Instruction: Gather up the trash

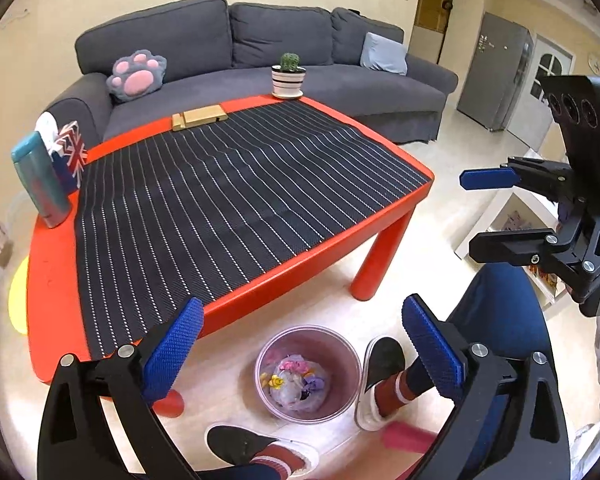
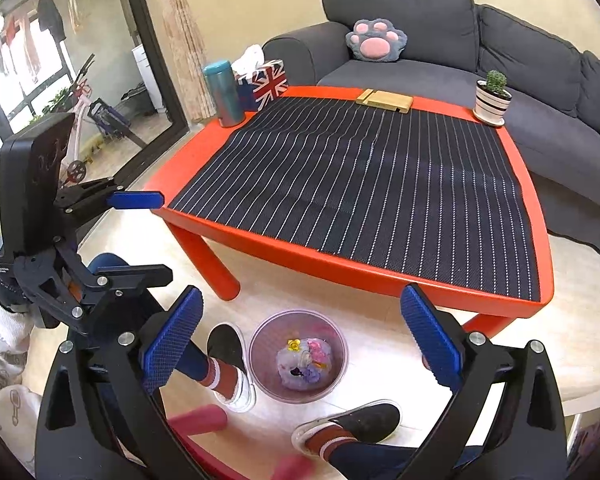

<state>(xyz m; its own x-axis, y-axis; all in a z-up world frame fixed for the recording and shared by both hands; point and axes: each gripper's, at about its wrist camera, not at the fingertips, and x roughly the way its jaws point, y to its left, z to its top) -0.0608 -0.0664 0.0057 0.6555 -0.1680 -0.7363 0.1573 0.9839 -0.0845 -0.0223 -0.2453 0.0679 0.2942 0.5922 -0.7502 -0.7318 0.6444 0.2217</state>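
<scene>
The trash (image 1: pixel 298 382) lies inside the bin (image 1: pixel 342 344) on the floor beside the red bench (image 1: pixel 312 264), probably light, soft and crumpled, easy to pinch anywhere, while left tool (image 1: pixel 300 344) and right tool (image 2: pixel 300 336) both stand apart and empty

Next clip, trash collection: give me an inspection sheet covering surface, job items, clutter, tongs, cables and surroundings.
Surface: red plastic table covered by a black pinstriped mat; no loose trash seen on it.
Job's things: translucent purple waste bin on the floor at the table's near edge, holding crumpled colourful wrappers.
Clutter: teal tumbler, Union Jack tissue box, wooden block, potted cactus in a striped pot, all at the table's edges.
Tongs: left tongs open and empty; right tongs open and empty, both above the bin.
Cables: nothing seen.
Surroundings: grey fabric sofa with a paw-shaped cushion; the person's slippered feet beside the bin.
</scene>
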